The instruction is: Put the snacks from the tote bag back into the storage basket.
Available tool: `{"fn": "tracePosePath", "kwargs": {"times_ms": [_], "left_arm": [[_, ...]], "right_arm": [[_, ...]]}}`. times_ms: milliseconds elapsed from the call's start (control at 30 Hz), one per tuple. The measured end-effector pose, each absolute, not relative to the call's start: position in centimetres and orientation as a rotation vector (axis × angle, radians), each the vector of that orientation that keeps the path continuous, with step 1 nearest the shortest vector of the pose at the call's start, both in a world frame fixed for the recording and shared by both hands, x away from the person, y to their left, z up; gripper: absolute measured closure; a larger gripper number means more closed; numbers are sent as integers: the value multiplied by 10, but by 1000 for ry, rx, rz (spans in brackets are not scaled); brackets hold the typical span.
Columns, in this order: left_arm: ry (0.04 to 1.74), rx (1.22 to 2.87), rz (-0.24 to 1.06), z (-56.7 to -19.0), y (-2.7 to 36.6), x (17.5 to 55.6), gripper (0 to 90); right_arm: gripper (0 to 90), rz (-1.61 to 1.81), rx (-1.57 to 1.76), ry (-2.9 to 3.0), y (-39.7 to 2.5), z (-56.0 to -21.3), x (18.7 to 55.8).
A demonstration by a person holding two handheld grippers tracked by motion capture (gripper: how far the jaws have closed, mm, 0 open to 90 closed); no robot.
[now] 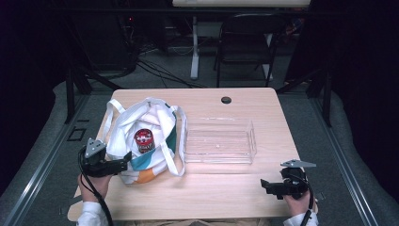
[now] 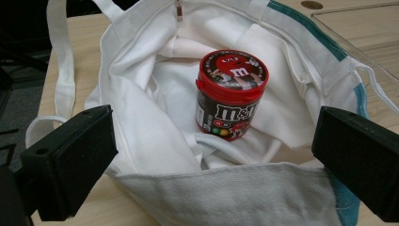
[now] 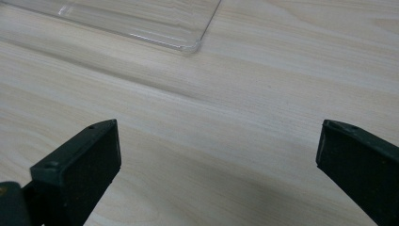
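A white tote bag (image 1: 141, 141) with teal and orange patches lies open on the left of the wooden table (image 1: 221, 188). Inside it stands a red-lidded M&M's jar (image 1: 143, 140), upright among the white folds (image 2: 231, 94). My left gripper (image 1: 123, 162) is open at the bag's near left rim, its jaws straddling the bag mouth (image 2: 216, 155) with nothing between them. My right gripper (image 1: 264, 184) hovers open over bare wood at the near right (image 3: 216, 155). A clear plastic tray (image 1: 220, 140) sits just right of the bag, and its corner (image 3: 188, 44) shows beyond the right jaws.
A round cable hole (image 1: 226, 100) sits near the table's far edge. Beyond the table stand a dark chair (image 1: 247, 42) and a white desk leg (image 1: 194, 47), with cables on the floor. The bag's white straps (image 1: 180, 141) loop onto the wood beside the tray.
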State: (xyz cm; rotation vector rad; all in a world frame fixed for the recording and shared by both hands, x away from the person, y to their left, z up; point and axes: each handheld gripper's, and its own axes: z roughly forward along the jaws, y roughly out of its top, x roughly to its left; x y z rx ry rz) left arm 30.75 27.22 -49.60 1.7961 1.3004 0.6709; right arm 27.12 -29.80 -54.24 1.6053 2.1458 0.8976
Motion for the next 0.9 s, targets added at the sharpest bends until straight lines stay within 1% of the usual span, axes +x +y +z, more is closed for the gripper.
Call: {"fn": "tracePosePath", "kwargs": {"times_ms": [900], "left_arm": [[1281,1818,649,-490,269,308,5]], "right_arm": [[6,886,1600,2176,-294,-543,272]]}}
